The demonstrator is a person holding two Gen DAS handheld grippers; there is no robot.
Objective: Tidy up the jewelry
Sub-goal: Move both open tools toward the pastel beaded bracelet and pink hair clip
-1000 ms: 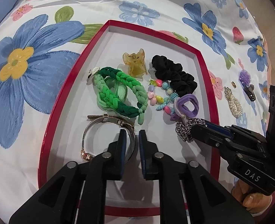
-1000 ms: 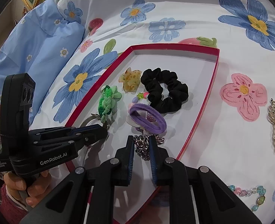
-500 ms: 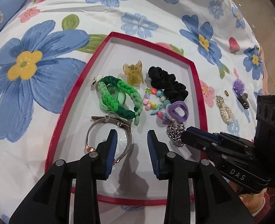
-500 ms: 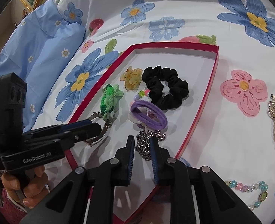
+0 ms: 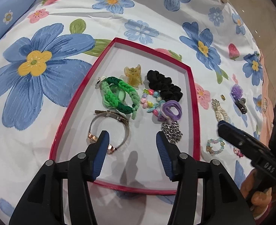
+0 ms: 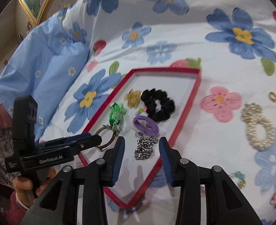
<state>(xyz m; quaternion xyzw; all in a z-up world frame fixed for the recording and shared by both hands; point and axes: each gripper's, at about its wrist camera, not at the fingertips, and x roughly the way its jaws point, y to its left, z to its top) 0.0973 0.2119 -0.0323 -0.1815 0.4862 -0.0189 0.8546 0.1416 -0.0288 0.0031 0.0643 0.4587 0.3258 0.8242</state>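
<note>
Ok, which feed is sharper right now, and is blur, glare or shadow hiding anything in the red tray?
Left wrist view: sharp; the red-rimmed tray and silver chain read clearly, with only soft shadows of the left gripper on the tray floor. Right wrist view: motion-blurred; the pearl scrunchie and green braided band are smeared. Both bend at the fisheye edges; no glare.

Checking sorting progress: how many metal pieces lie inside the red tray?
2. A watch lies at the red tray's near left, and a silver chain at its near right, just below the purple hair tie. Smaller ones may be hidden.
</note>
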